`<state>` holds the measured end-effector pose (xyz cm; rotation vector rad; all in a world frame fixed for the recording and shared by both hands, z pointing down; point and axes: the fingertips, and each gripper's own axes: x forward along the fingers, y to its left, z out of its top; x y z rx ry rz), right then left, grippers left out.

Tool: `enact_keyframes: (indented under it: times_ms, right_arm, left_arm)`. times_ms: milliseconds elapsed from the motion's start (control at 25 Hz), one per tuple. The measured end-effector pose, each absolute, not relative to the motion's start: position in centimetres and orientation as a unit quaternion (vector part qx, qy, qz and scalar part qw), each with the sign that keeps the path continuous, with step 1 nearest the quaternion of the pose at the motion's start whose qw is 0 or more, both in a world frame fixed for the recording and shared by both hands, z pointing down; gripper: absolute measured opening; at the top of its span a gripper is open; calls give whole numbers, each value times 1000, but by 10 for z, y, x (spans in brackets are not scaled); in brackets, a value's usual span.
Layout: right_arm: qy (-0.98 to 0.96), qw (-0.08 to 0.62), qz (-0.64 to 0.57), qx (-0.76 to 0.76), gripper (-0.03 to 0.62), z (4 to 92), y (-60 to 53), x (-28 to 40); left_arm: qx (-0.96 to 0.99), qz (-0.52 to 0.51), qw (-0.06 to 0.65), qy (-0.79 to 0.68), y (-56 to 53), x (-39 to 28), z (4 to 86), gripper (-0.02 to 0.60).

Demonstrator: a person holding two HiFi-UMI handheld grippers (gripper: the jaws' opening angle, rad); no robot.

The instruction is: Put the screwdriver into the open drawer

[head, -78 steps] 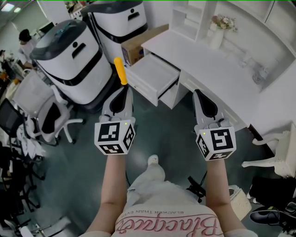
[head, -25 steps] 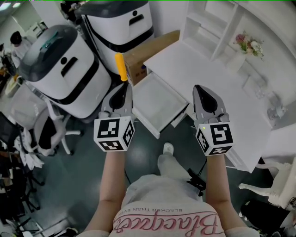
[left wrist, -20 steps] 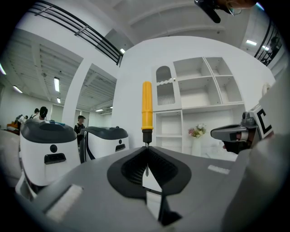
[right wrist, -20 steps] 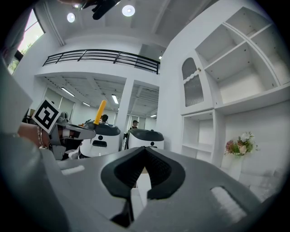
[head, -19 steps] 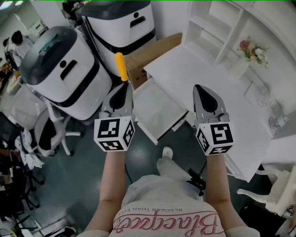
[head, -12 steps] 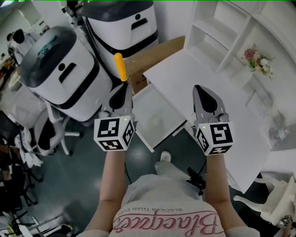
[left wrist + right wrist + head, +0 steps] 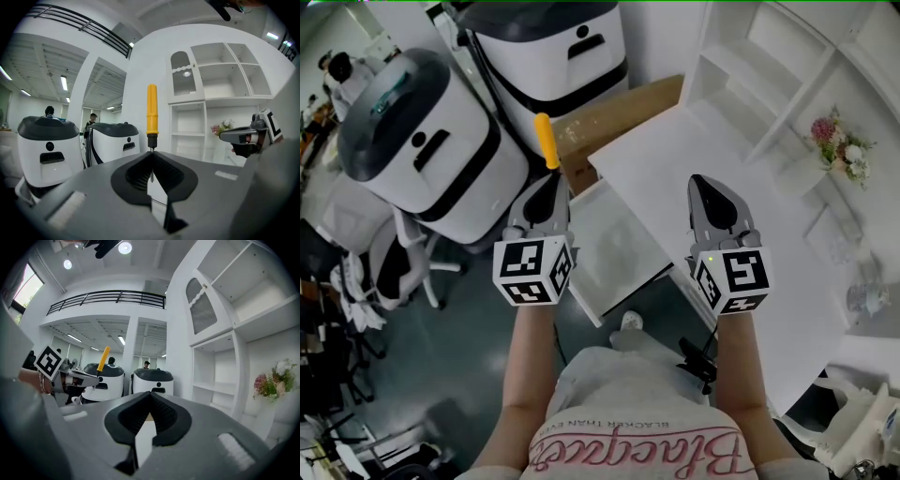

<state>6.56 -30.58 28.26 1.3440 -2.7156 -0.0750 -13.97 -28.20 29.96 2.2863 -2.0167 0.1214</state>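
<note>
At the tips of the left tool [image 7: 548, 176], the screwdriver [image 7: 546, 141] is pinched only by its thin metal shaft. The jaws are closed tight on it, and the yellow handle stands out well beyond them. That grip looks like the main weakness: a round, slim shaft carrying a heavier handle could swivel or slide between the pads if the tool tips or jolts.

The handle sits left of the open drawer [image 7: 614, 248], not over it. A release from this spot would likely send the screwdriver down onto the floor [image 7: 469, 375] — or leave it lying across the drawer's rim. On the way in, the protruding handle could also knock the drawer's side wall or the edge of the desk [image 7: 661, 155] above it.

The right tool [image 7: 703, 180] has its jaws together with nothing between them. It hangs over the desk's near edge, beside the drawer, where it could bump the desk if it drifts.

The drawer is white and shallow, looks bare inside, and is pulled out toward the person. The desk is white too, and its top is mostly bare.

Beyond it rise white shelves [image 7: 769, 66] and a bunch of flowers [image 7: 839, 150]. To the left stand two large white-and-grey machines [image 7: 422, 150], with a cardboard box [image 7: 609, 112] wedged against the desk and an office chair [image 7: 394, 262] nearby. Small figures of people show far off.
</note>
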Motion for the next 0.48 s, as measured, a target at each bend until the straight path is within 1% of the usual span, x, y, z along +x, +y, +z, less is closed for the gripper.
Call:
enact_keyframes:
  times_ms: [480]
  right_arm:
    - [-892,90,26,442,2,333,-324,74]
  left_arm:
    - [745,84,111,-653,-298,-130,364,27]
